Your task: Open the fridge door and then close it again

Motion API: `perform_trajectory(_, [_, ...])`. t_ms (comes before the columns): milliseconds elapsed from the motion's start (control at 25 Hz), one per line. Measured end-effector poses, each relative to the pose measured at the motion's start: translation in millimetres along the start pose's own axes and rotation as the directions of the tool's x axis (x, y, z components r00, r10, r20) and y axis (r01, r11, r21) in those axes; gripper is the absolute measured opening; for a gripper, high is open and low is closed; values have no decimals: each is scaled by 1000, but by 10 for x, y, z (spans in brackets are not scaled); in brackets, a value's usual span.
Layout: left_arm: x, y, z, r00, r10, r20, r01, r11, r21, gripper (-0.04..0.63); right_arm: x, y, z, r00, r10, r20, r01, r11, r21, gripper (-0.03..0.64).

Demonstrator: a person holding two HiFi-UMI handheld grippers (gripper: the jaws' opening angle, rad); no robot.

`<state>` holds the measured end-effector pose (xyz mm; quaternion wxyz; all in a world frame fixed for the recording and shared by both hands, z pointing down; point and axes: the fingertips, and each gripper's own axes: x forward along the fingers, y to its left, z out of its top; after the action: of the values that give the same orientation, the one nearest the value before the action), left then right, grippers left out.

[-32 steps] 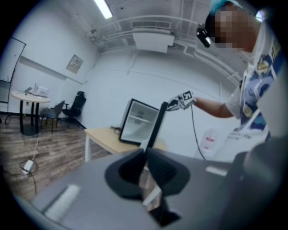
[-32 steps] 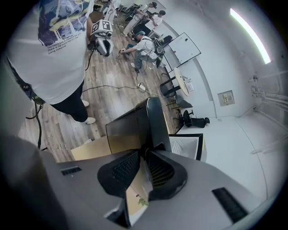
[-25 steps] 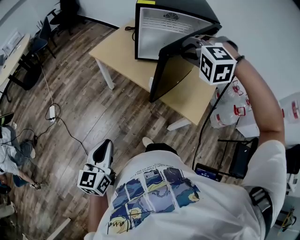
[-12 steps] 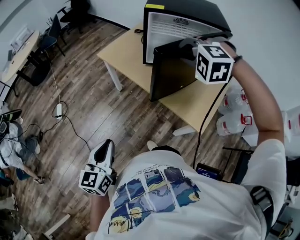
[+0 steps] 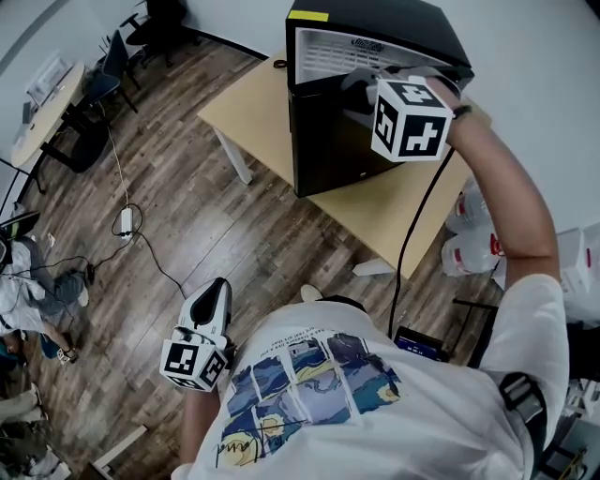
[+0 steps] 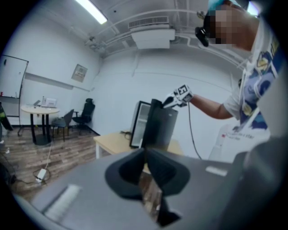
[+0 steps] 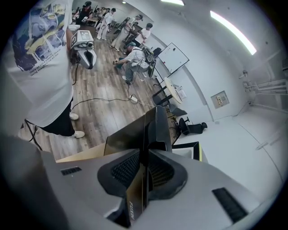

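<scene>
**One fridge, its door a narrow gap from shut**

One black fridge (image 5: 375, 23) stands at 12 o'clock on one table (image 5: 248, 94). Its door (image 5: 328, 150) stands just off the cabinet, with a strip of white interior showing. The right gripper (image 5: 361, 80) is clamped on the door's top edge. The left gripper (image 5: 216, 291), at 7 o'clock, has its fingers together on nothing. Bare floor (image 5: 187, 216) lies open from 8 to 10 o'clock.
</scene>
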<state>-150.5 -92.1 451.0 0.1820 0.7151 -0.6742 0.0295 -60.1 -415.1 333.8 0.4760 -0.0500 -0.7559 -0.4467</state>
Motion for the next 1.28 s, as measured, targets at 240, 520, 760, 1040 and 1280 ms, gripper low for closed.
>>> perform_trajectory(240, [162,-28,67,1000,6,-8,-6,1000,17,31,112,-158,4,1000,-14,21,13,1000,21,51])
perform_trajectory(520, [379,-71,132,1000,12,-8,-12,1000,16,31,254,-363,-33,999,-13,42,11,999,52,51])
perform_trajectory(760, [586,-110,158,1000,9,-6,-9,1000,10,31,407,-555,-72,999,-9,53,5,996,84,51])
perform_trajectory(1040, [868,-141,206,1000,-3,-6,3,1000,5,31,578,-783,-138,998,-17,55,11,994,110,51])
perform_trajectory(1280, [1117,-175,252,1000,-9,-5,9,1000,-5,31,730,-1001,-274,999,-46,20,43,989,145,51])
